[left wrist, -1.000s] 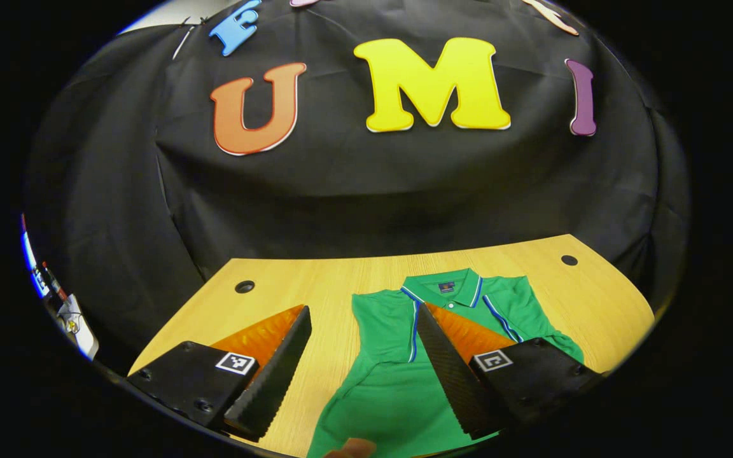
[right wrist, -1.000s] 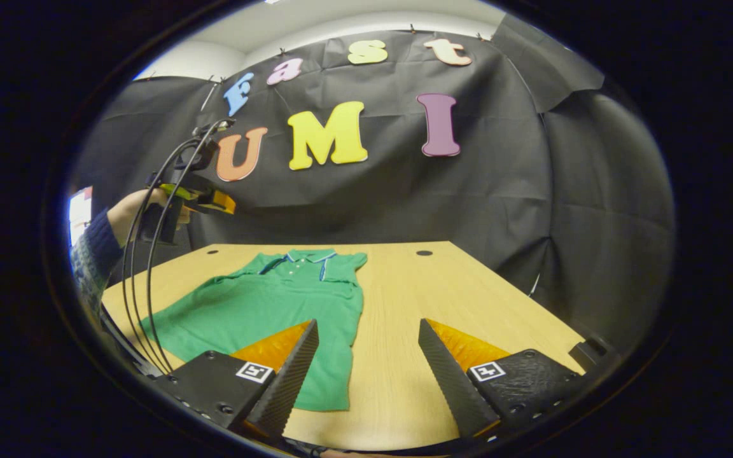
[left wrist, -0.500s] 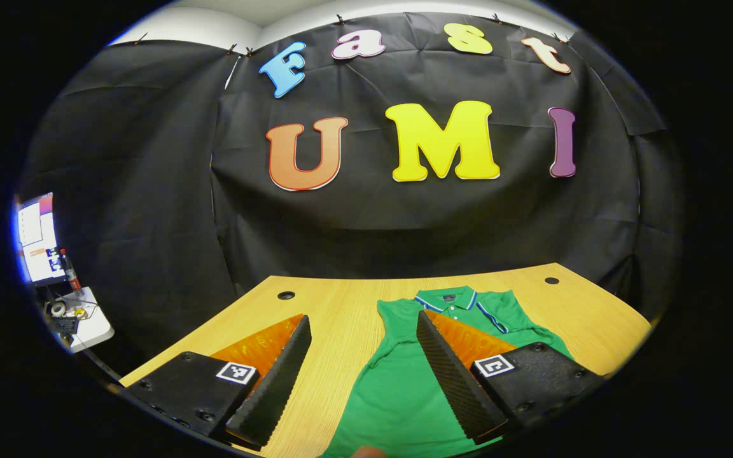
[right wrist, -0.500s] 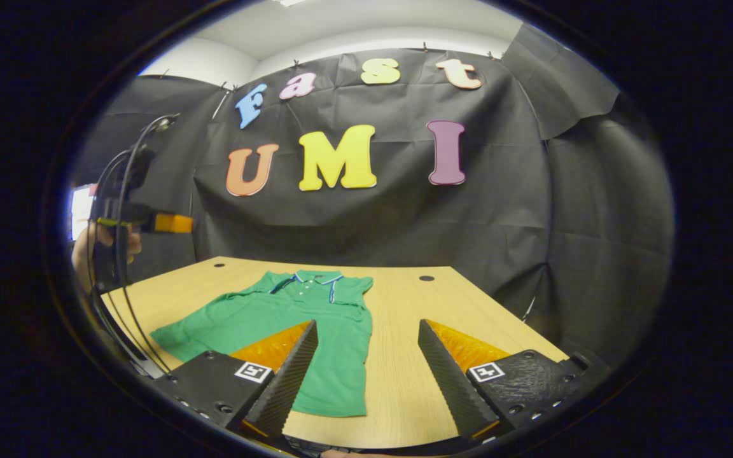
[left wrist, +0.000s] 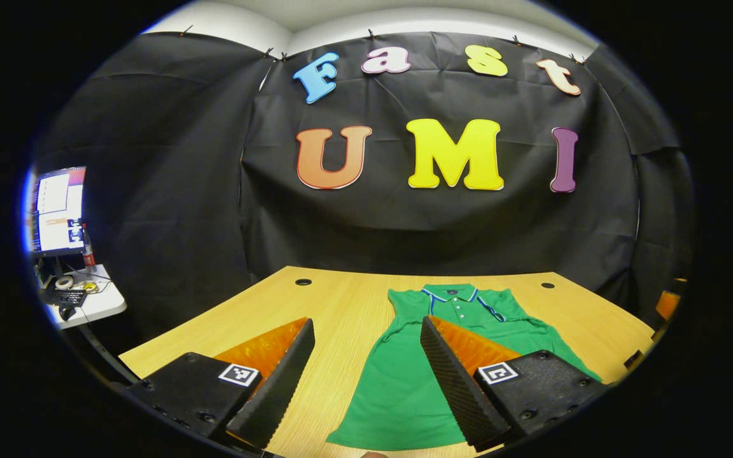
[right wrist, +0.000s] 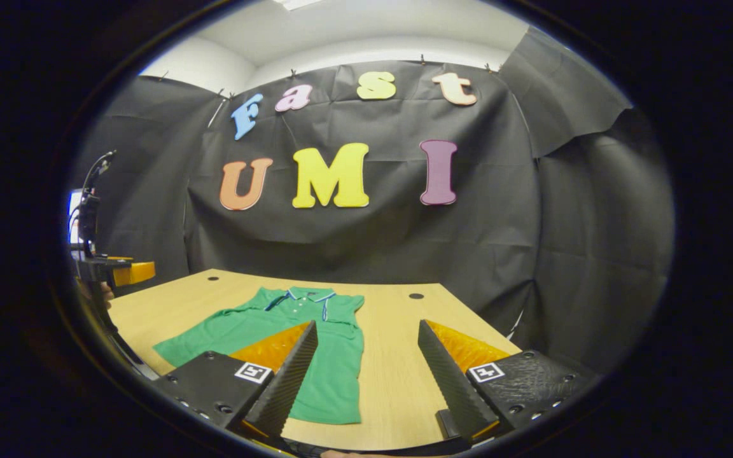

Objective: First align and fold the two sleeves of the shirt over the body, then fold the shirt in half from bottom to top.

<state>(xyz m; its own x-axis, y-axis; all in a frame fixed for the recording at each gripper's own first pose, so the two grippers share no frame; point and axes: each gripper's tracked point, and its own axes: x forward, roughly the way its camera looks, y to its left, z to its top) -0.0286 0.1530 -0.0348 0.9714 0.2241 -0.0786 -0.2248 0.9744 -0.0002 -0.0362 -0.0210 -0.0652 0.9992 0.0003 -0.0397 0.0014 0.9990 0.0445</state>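
A green polo shirt (left wrist: 404, 381) with blue and white trim lies flat on the wooden table (left wrist: 265, 318), collar (left wrist: 449, 294) at the far end and hem toward me. Its outline is narrow at the shoulders and no sleeve sticks out sideways. My left gripper (left wrist: 366, 326) hangs open above the near edge, and its right finger (left wrist: 452, 375) overlaps the shirt's body in the left gripper view. My right gripper (right wrist: 368, 326) is open too, over the shirt (right wrist: 265, 321) and its right edge. The left gripper (right wrist: 115, 272), with a hand behind it, shows at the far left of the right gripper view.
Two round cable holes (left wrist: 303, 281) (left wrist: 543, 285) sit near the table's far edge, in front of the black cloth wall. A monitor (left wrist: 55, 210) and a small cluttered side table (left wrist: 86, 299) stand off to the left. Bare wood (right wrist: 398, 356) lies right of the shirt.
Both grippers have drawn back from the shirt toward the near edge and stayed open. The shirt's hem has come into the left gripper view. The shirt itself has not moved.
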